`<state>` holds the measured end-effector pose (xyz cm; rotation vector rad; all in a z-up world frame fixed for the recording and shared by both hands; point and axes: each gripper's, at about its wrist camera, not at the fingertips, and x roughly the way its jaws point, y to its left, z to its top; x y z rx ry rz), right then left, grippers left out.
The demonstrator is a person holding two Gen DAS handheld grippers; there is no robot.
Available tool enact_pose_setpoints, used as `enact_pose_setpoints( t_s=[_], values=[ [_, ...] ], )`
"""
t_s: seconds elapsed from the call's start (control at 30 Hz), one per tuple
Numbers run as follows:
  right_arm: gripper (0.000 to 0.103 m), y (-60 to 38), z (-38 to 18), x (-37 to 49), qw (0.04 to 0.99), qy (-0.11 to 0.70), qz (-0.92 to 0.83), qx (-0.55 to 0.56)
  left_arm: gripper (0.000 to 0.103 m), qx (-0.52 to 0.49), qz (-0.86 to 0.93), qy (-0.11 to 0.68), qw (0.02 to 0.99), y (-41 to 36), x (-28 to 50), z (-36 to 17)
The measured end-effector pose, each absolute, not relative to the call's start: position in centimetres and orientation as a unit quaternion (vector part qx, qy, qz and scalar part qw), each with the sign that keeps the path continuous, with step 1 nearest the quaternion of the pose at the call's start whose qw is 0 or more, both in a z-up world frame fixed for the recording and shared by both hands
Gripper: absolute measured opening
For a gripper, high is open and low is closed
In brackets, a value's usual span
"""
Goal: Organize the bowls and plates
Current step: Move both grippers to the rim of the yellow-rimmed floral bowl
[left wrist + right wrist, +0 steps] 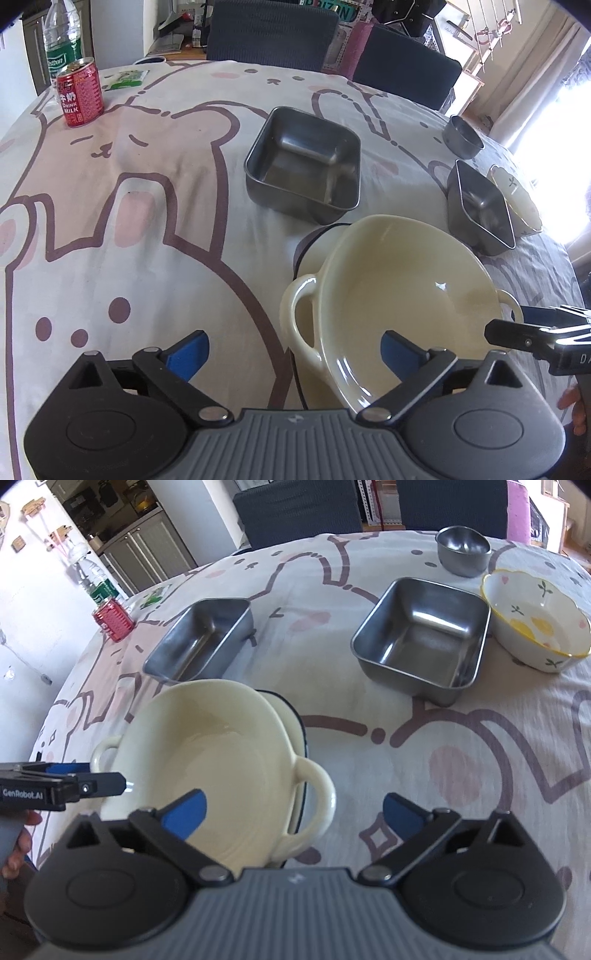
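- Left tool (295, 354) and right tool (295, 818) both stand spread wide, pinching nothing.
- The cream two-handled bowl (399, 295) sits tilted on a plate between them, one handle inside each tool's reach.
- Steel square trays (421, 638) lie farther across the counter (480, 775).

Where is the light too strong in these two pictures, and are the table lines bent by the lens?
Left wrist view: the window at the right edge is washed out white. Right wrist view: light is even, with soft glare inside the steel tray. In both views the fisheye curves the tablecloth.
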<state>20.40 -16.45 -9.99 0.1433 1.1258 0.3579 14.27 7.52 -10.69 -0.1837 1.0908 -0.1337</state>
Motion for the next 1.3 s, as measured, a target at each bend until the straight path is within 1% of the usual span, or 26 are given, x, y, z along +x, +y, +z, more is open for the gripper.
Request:
enact_pose_setpoints(
  t_s=[0.23, 0.37, 0.6, 0.77, 0.97, 1.2, 1.3],
  values=[
    [0.103, -16.2, -8.7, 19.0, 0.839, 0.511, 0.183, 0.053, 0.101, -0.077, -0.059, 0.495, 0.864, 7.1, 13.0, -9.0],
    [0.103, -16.8, -7.0, 18.2, 0.854, 0.484, 0.181, 0.051, 0.103, -0.07, -0.065, 0.474, 0.875, 6.4, 12.7, -7.5],
    [0.103, -19.0, -3.6, 16.8, 0.885, 0.432, 0.169, 0.047, 0.103, -0.057, -0.074, 0.431, 0.898, 4.0, 13.0, -4.7],
    [0.103, -21.9, -1.9, 16.4, 0.903, 0.4, 0.144, 0.058, 0.103, -0.062, -0.093, 0.402, 0.909, 1.5, 14.1, -3.0],
    [0.103, -26.1, -0.6, 16.6, 0.923, 0.368, 0.086, 0.075, 0.103, -0.077, -0.127, 0.385, 0.911, -2.1, 15.6, -2.2],
    [0.103, -31.7, -0.3, 17.7, 0.933, 0.343, 0.006, 0.105, 0.103, -0.079, -0.165, 0.374, 0.909, -7.4, 17.9, -1.5],
    [0.103, -33.9, -0.6, 18.6, 0.932, 0.34, -0.023, 0.124, 0.103, -0.065, -0.187, 0.366, 0.909, -10.0, 19.0, -1.5]
  ],
)
